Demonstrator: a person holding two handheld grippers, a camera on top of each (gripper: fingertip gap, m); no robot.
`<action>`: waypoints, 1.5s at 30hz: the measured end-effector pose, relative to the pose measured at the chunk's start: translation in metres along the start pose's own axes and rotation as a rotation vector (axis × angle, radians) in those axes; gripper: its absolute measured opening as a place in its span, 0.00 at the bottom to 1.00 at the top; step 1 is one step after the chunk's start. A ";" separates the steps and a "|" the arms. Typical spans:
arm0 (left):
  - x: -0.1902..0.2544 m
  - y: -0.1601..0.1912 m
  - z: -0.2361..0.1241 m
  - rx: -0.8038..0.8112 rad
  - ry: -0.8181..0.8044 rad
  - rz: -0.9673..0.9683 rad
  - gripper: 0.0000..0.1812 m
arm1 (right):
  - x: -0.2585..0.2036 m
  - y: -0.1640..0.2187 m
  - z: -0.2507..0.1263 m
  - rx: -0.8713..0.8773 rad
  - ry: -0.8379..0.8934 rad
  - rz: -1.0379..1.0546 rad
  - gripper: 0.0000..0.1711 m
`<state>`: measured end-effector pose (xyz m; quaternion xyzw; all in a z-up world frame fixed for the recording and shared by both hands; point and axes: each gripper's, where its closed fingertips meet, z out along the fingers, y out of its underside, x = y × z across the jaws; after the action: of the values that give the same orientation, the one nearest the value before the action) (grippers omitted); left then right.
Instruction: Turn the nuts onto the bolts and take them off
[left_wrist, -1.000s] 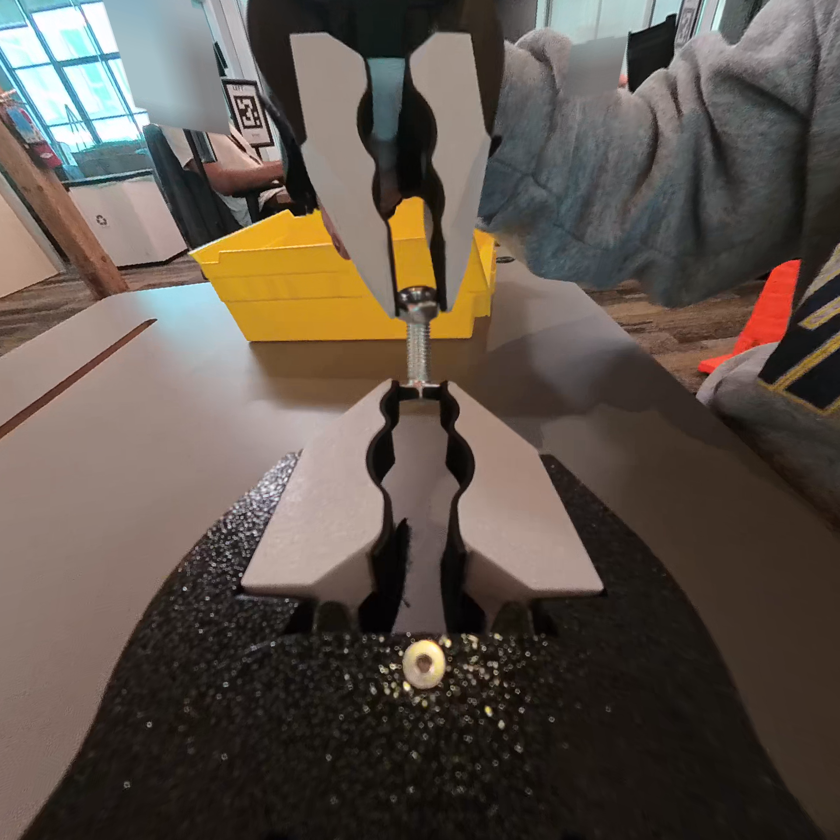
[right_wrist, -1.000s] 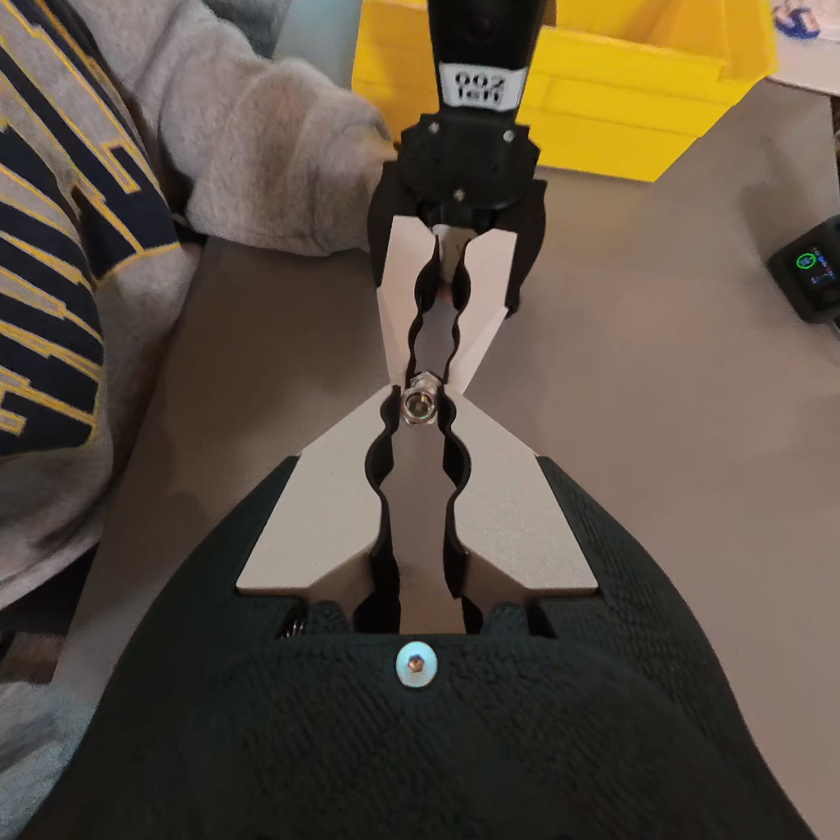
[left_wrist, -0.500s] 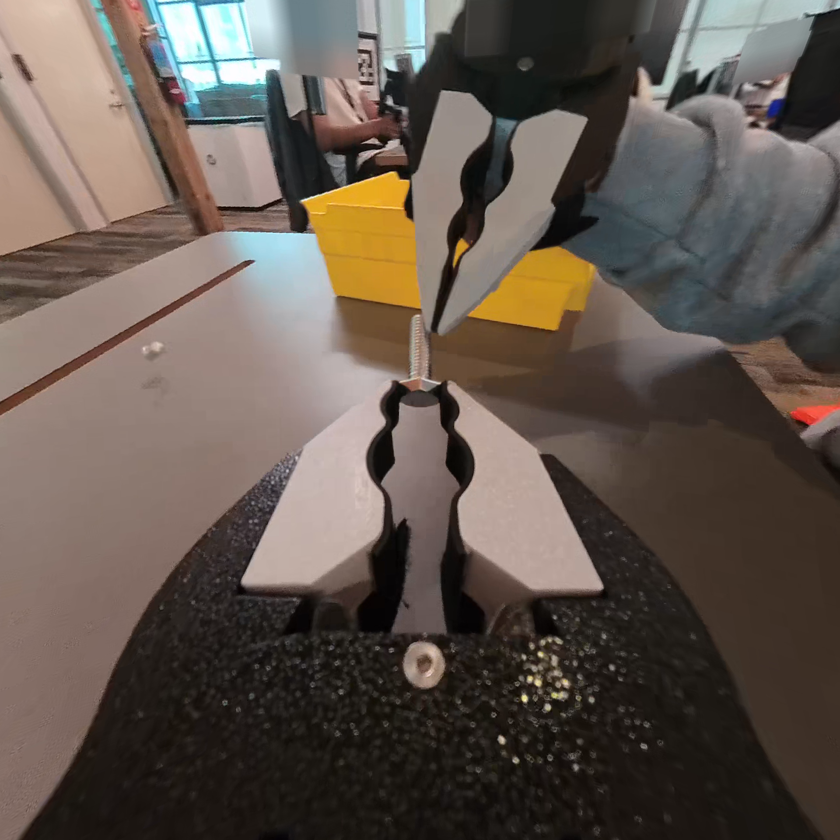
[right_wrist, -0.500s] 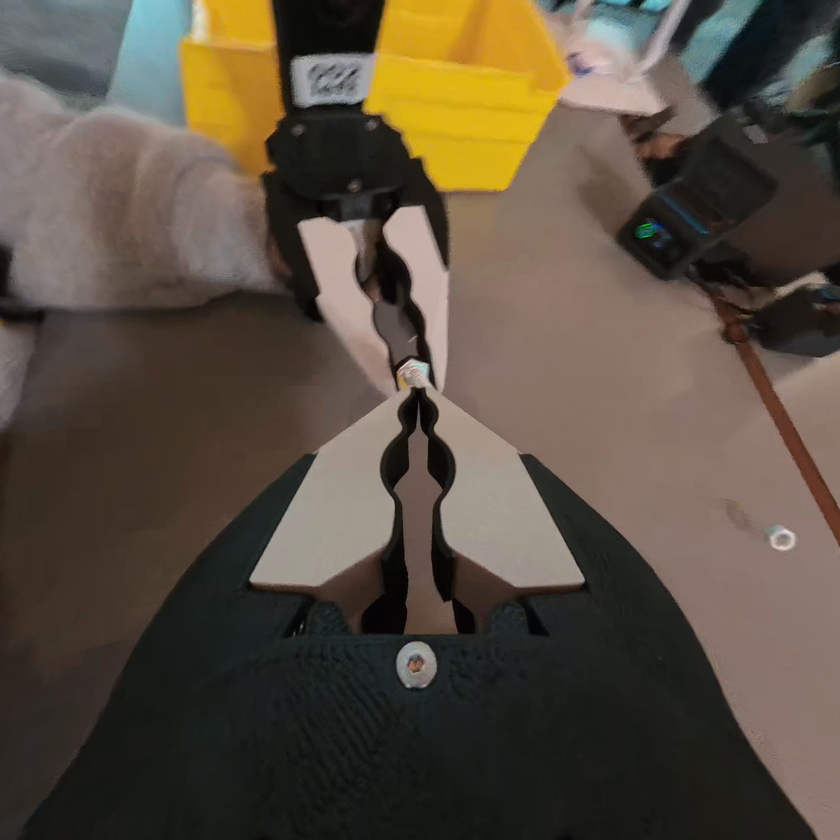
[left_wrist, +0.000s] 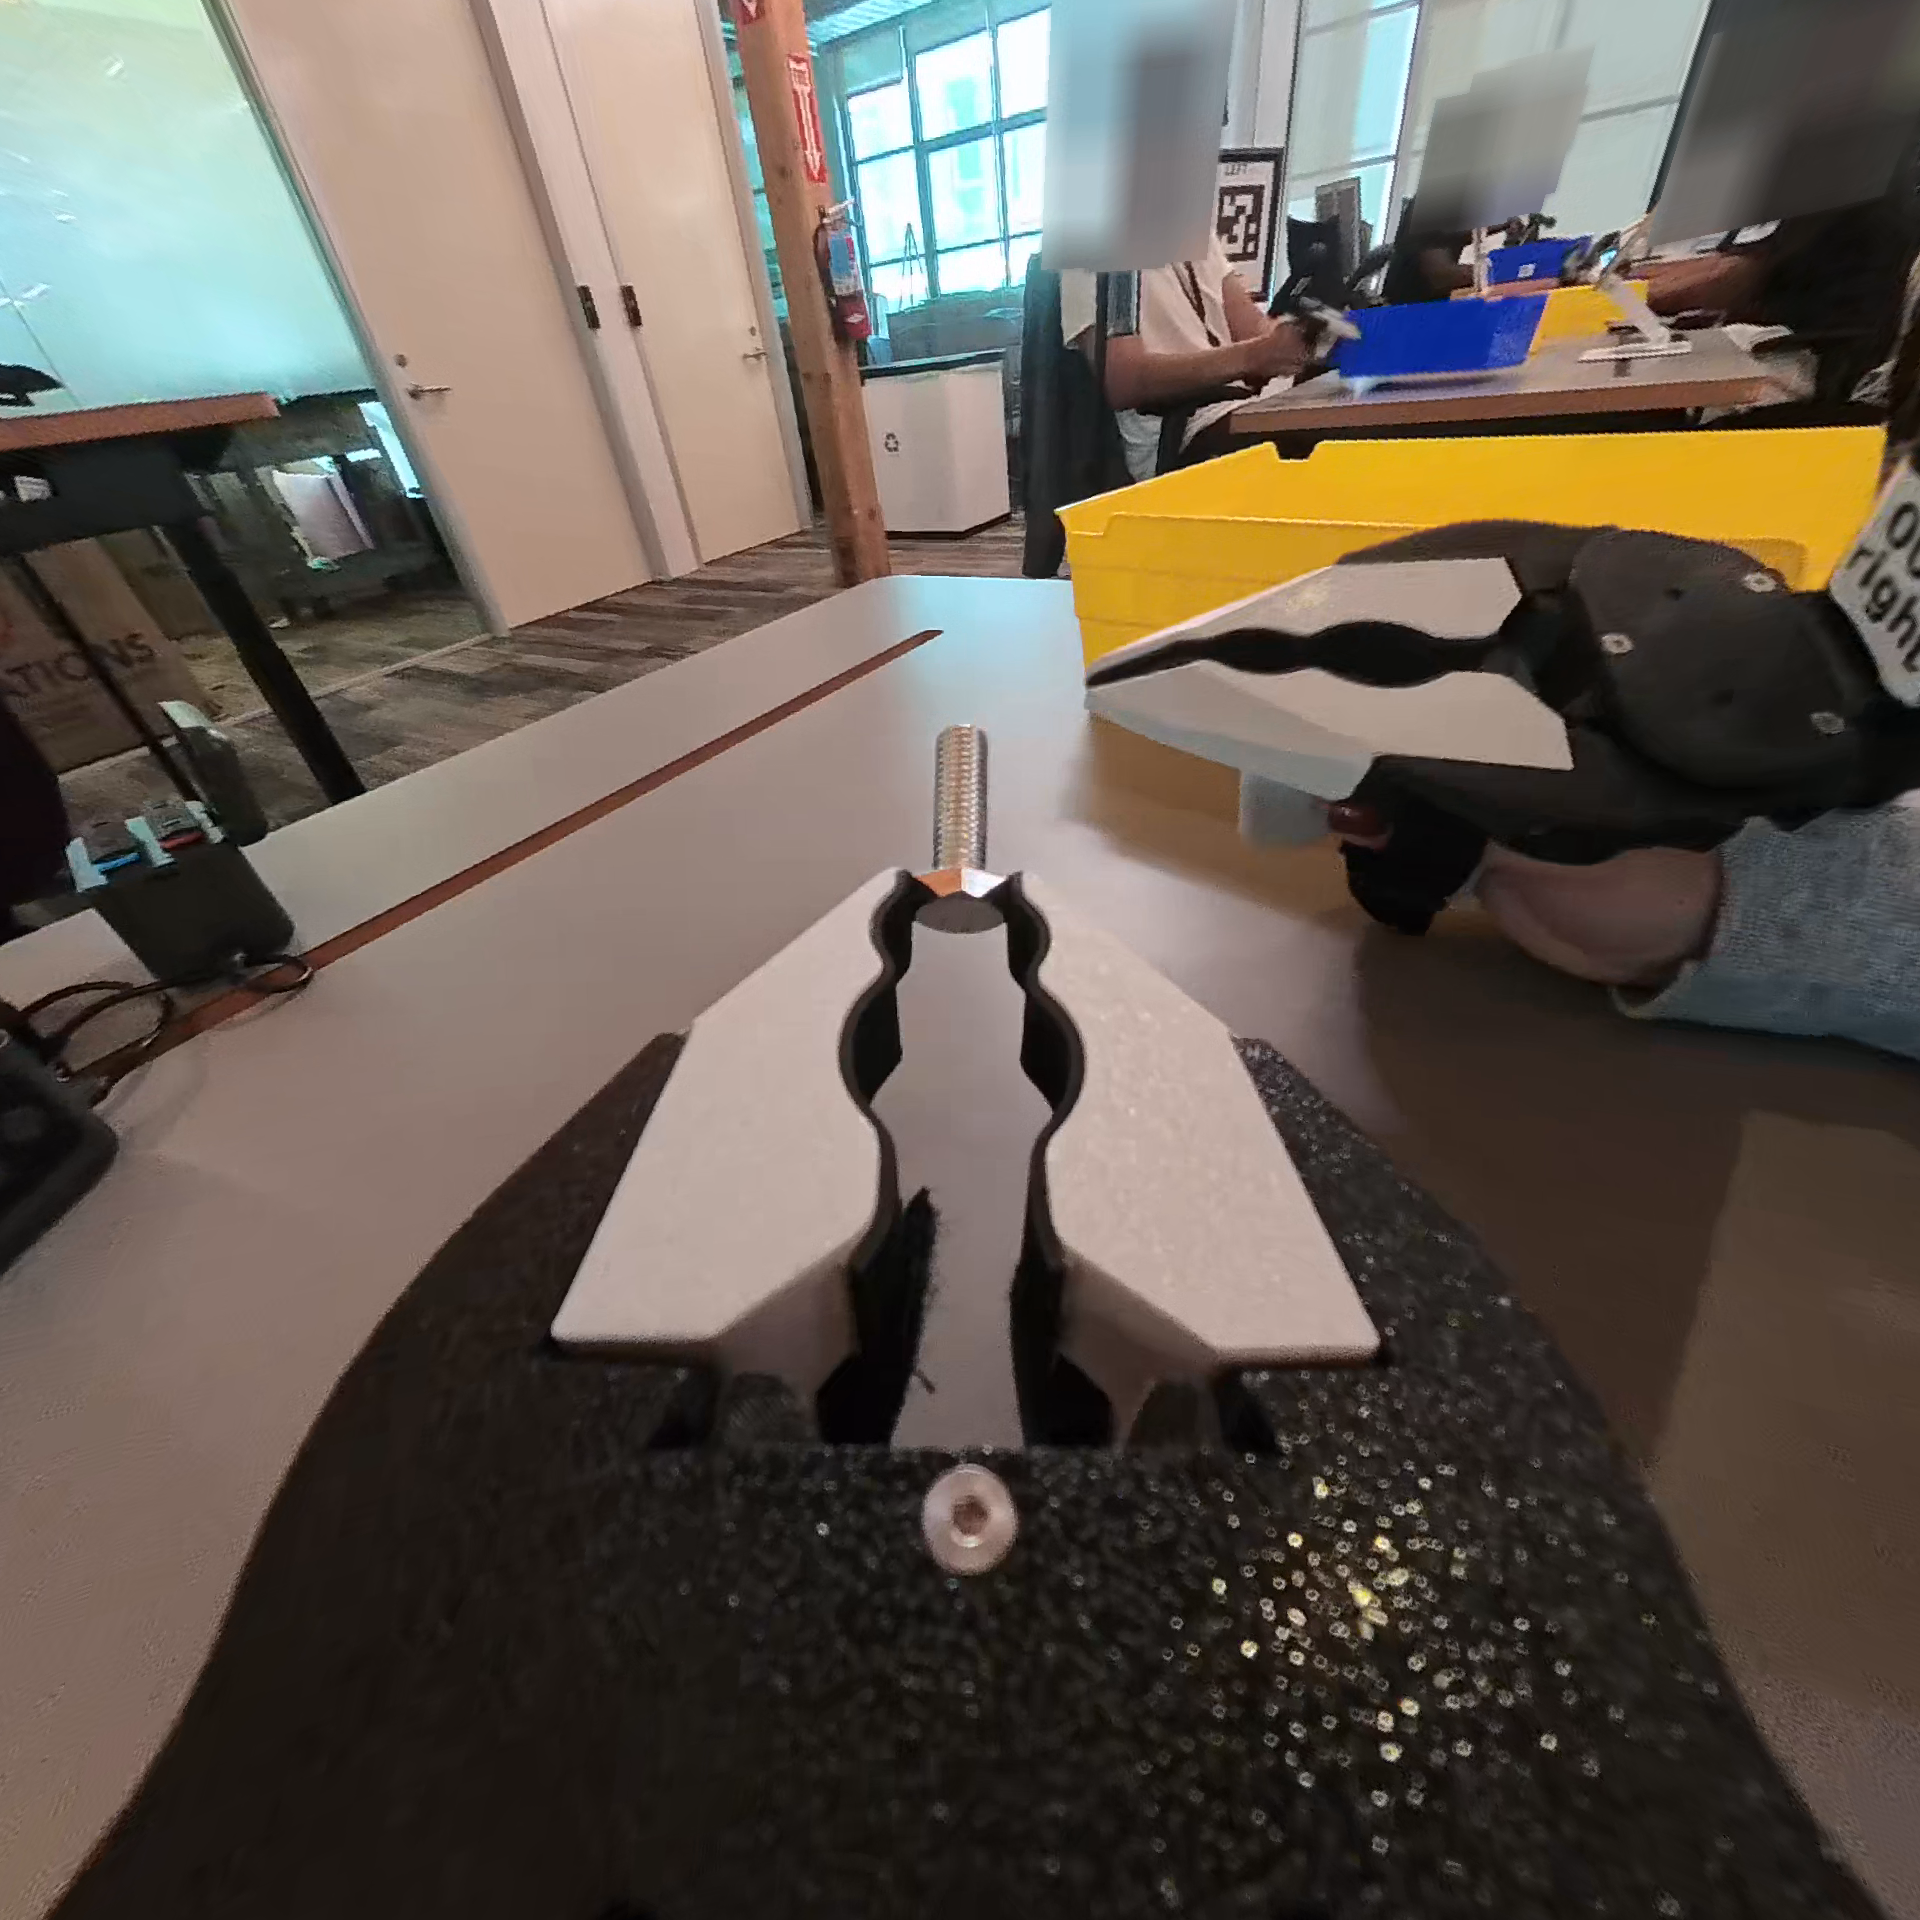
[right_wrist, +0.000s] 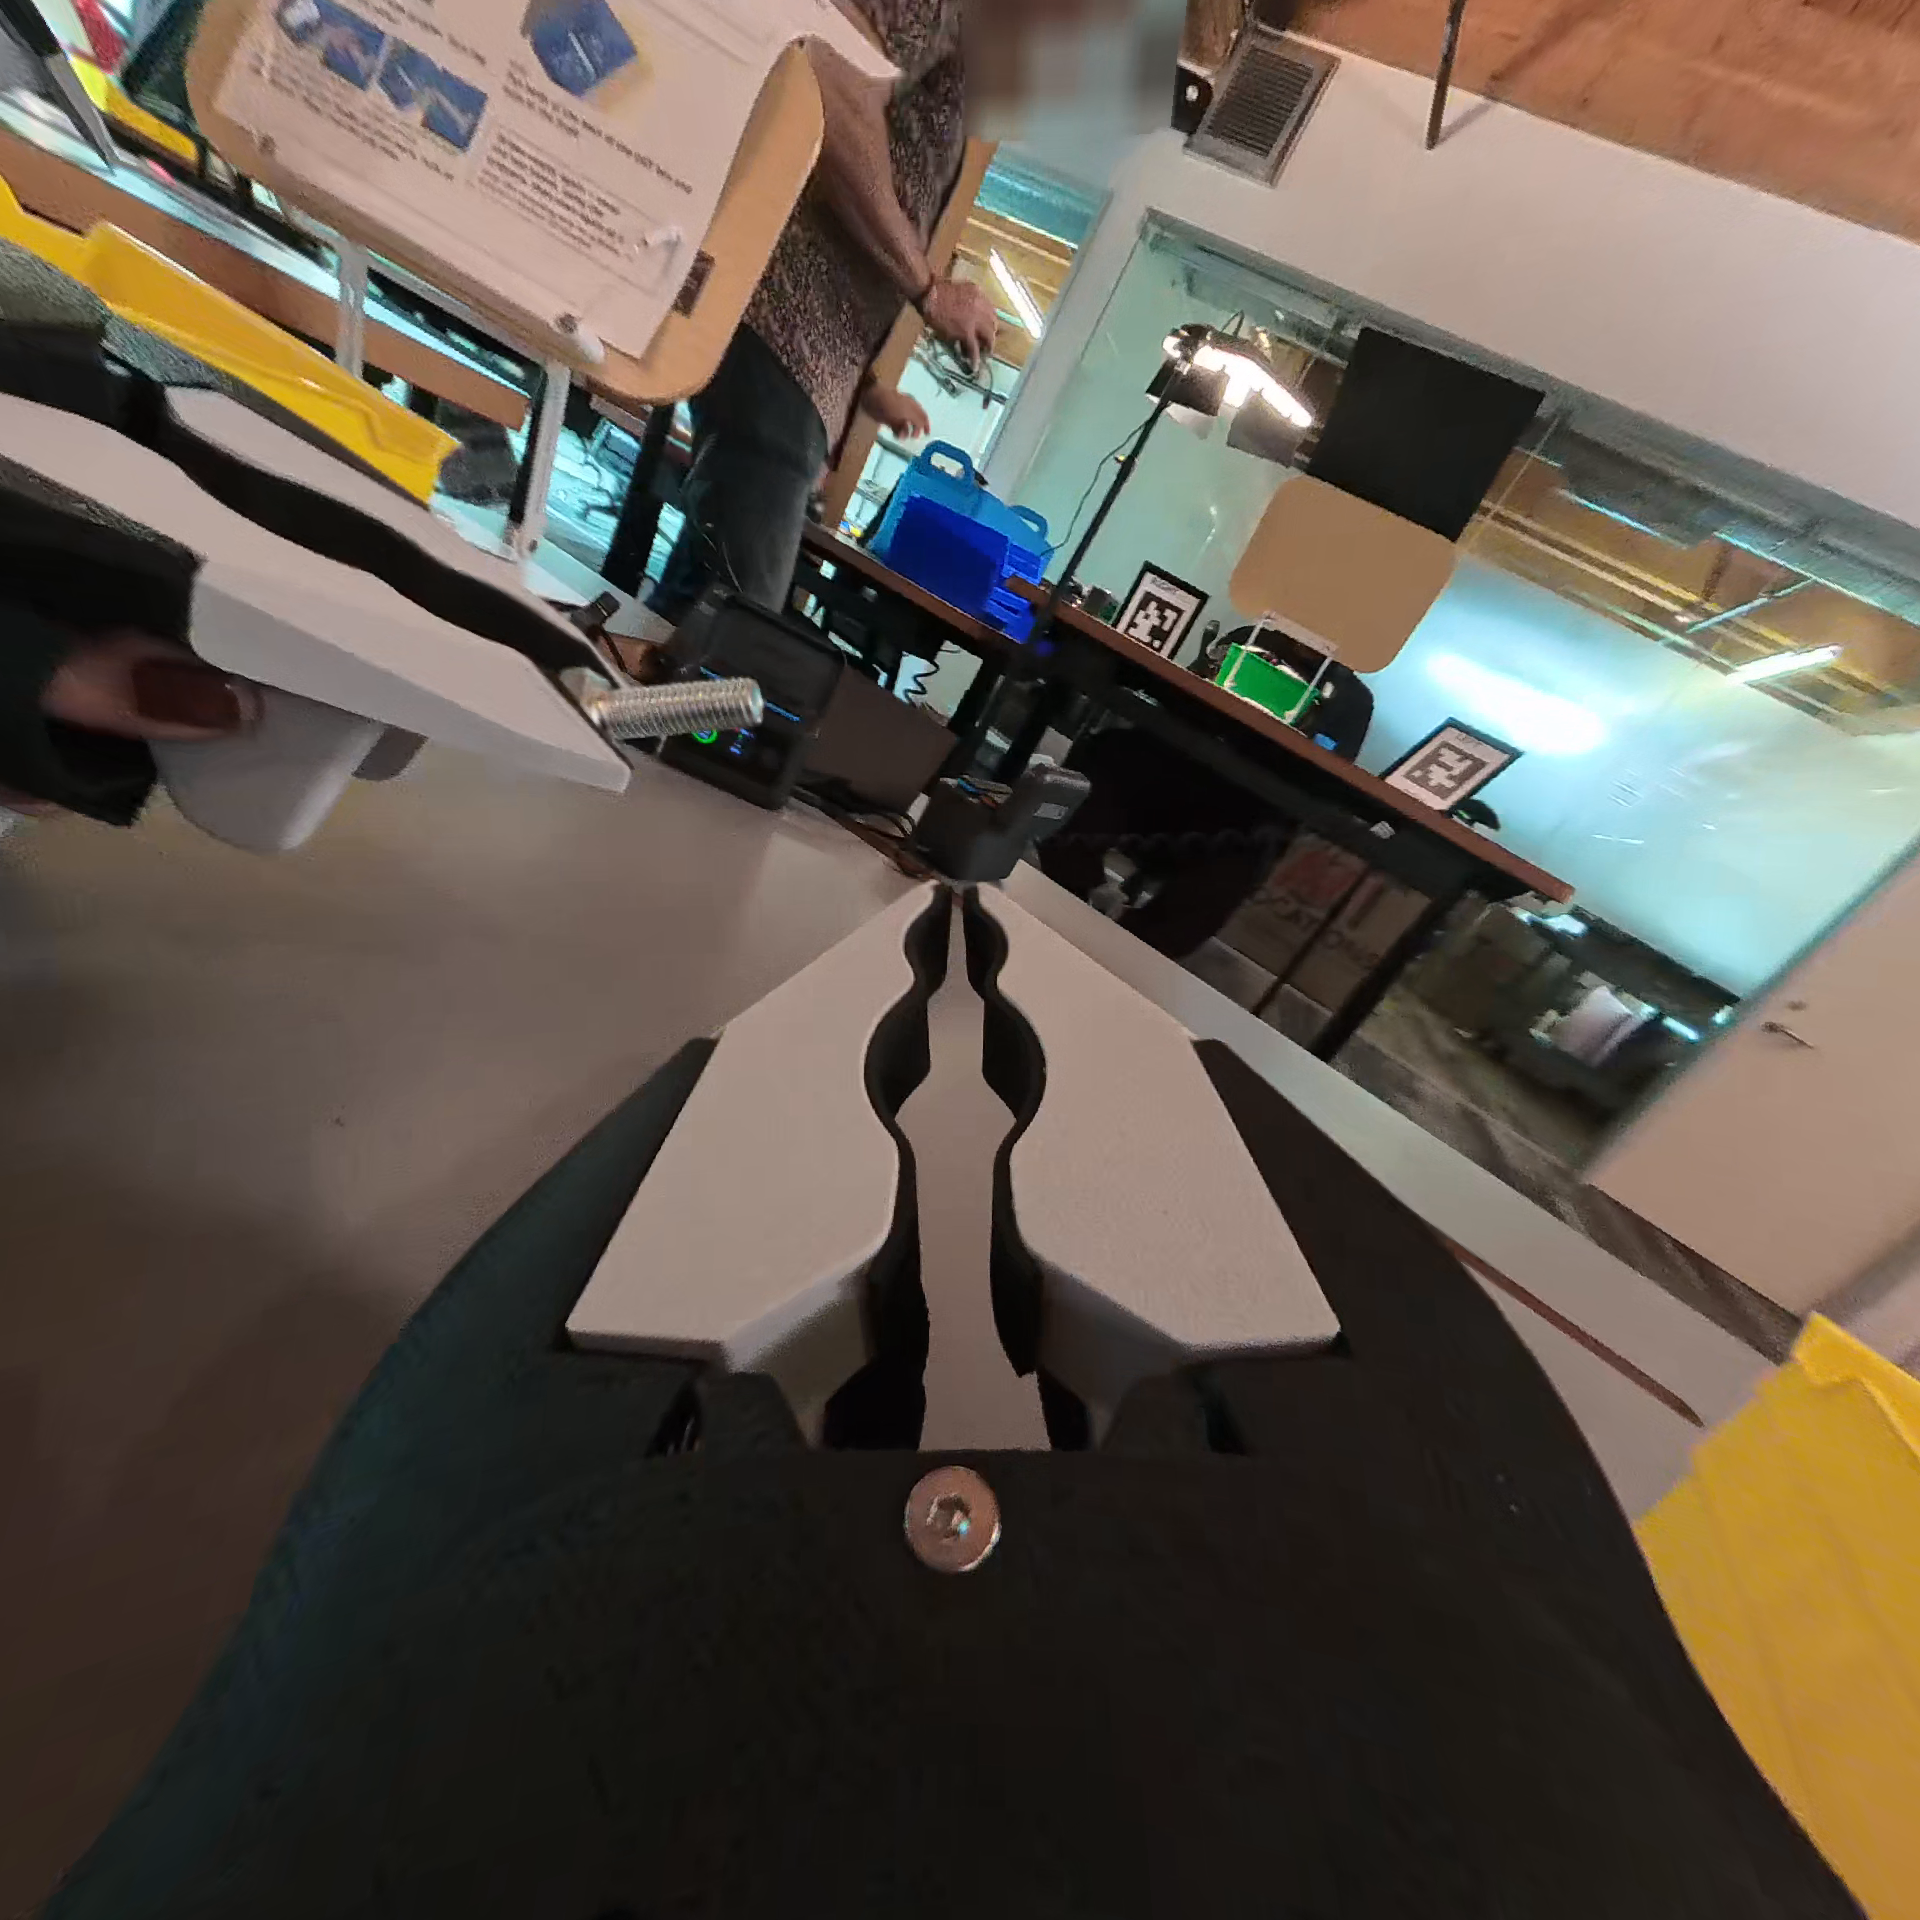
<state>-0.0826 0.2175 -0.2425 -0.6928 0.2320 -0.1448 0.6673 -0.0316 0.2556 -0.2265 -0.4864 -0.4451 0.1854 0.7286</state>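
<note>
My left gripper (left_wrist: 958, 894) is shut on the hex head of a silver bolt (left_wrist: 961, 790), whose bare threaded shaft points away over the grey table (left_wrist: 520, 987). No nut shows on the bolt. My right gripper (right_wrist: 951, 896) is shut with its tips almost touching, and I see nothing between them. In the left wrist view the right gripper (left_wrist: 1103, 681) lies on its side to the right of the bolt, apart from it. In the right wrist view the left gripper (right_wrist: 587, 681) reaches in from the left with the bolt (right_wrist: 675, 707) sticking out.
A yellow bin (left_wrist: 1351, 520) stands on the table behind the right gripper; it also shows in the right wrist view (right_wrist: 1787, 1558). Black devices with cables (left_wrist: 177, 883) sit at the table's left edge, and one with a green light (right_wrist: 748, 727) lies beyond the bolt. People work at other desks behind.
The right gripper has left the bolt's end and swung off to the right, onto its side. The nut it held there is out of sight and the thread is bare. The left gripper still holds the bolt.
</note>
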 end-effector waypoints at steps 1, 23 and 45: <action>0.000 0.000 0.000 -0.002 -0.002 0.003 0.08 | -0.001 0.001 0.001 -0.005 0.000 -0.002 0.00; -0.025 0.030 0.002 -0.209 -0.181 0.084 0.08 | 0.004 0.002 0.000 -0.008 0.029 -0.005 0.00; -0.014 0.080 0.017 -0.532 -0.149 0.250 0.09 | 0.005 0.004 0.000 -0.021 0.039 -0.017 0.00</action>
<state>-0.0959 0.2392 -0.3216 -0.8180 0.2957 0.0553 0.4904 -0.0285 0.2614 -0.2278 -0.4938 -0.4368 0.1652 0.7335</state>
